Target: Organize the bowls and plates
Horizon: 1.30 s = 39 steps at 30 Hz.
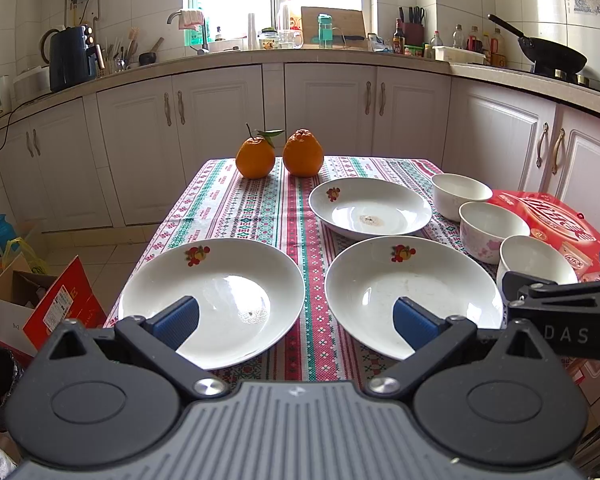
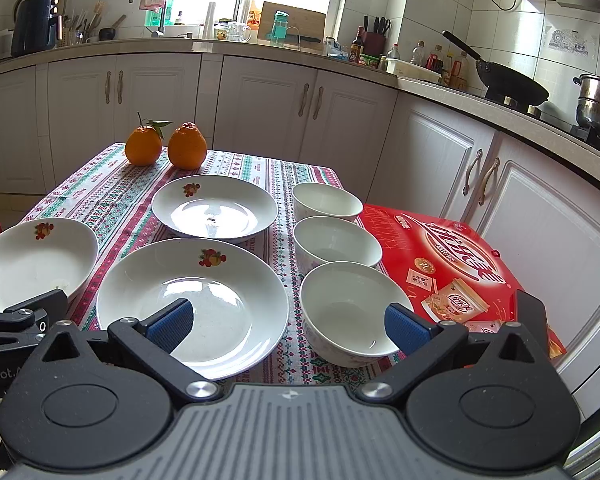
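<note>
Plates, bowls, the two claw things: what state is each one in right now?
Left gripper: open, holding nothing.
Right gripper: open, holding nothing.
Three plates: upright, unstacked, lying apart on the tablecloth.
Three bowls: upright, empty, in a row, unstacked.
Two oranges: whole, at the far edge.

A table under a patterned tablecloth (image 1: 260,208) carries three white plates (image 2: 216,208), with two oranges (image 1: 303,154) at the far edge behind them. Three white bowls (image 2: 336,240) line up right of the plates, beside a red box (image 2: 452,256).
</note>
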{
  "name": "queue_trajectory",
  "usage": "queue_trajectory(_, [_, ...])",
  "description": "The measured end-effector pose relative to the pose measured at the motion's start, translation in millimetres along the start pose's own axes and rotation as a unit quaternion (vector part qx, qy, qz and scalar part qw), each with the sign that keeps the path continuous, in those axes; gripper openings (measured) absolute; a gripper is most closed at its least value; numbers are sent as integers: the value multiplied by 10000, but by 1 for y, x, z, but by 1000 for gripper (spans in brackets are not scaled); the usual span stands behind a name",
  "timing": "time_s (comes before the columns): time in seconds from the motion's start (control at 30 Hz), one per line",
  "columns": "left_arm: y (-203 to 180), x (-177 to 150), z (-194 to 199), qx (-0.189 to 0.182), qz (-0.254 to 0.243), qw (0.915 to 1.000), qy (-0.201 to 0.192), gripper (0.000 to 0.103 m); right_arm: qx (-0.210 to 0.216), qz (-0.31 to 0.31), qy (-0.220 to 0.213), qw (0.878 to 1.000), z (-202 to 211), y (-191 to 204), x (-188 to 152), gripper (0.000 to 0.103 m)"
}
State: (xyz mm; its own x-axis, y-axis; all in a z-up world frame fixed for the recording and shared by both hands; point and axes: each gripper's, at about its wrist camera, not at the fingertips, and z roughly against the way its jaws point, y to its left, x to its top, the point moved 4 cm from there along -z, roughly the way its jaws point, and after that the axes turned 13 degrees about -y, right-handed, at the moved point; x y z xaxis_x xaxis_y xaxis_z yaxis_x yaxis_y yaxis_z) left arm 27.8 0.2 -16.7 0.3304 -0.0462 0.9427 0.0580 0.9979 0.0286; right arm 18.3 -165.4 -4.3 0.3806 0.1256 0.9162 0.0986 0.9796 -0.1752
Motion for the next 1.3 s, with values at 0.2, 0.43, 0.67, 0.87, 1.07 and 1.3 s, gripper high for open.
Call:
queue_trajectory(0.2, [0, 0, 0, 1, -3, 10000, 3, 102, 0, 1, -1, 10000, 0, 0, 0, 103])
queue_trajectory(0.43, [0, 0, 0, 0, -3, 10000, 2, 102, 2, -2, -5, 10000, 0, 0, 0, 103])
queue_trajectory(0.67, [0, 0, 0, 6, -9, 10000, -4, 102, 0, 8, -7, 10000, 0, 0, 0, 103])
queue_trajectory(0.87, [0, 0, -1, 18, -8, 10000, -12, 102, 9, 40, -28, 10000, 0, 2, 3, 103])
queue_trajectory(1.07, [2, 1, -1, 19, 6, 10000, -9, 102, 39, 70, -30, 10000, -1, 5, 3, 103])
queue_trajectory(1.3, [10, 6, -3, -159, 55, 9998, -58, 102, 321, 89, -29, 9994, -9, 9, 8, 103])
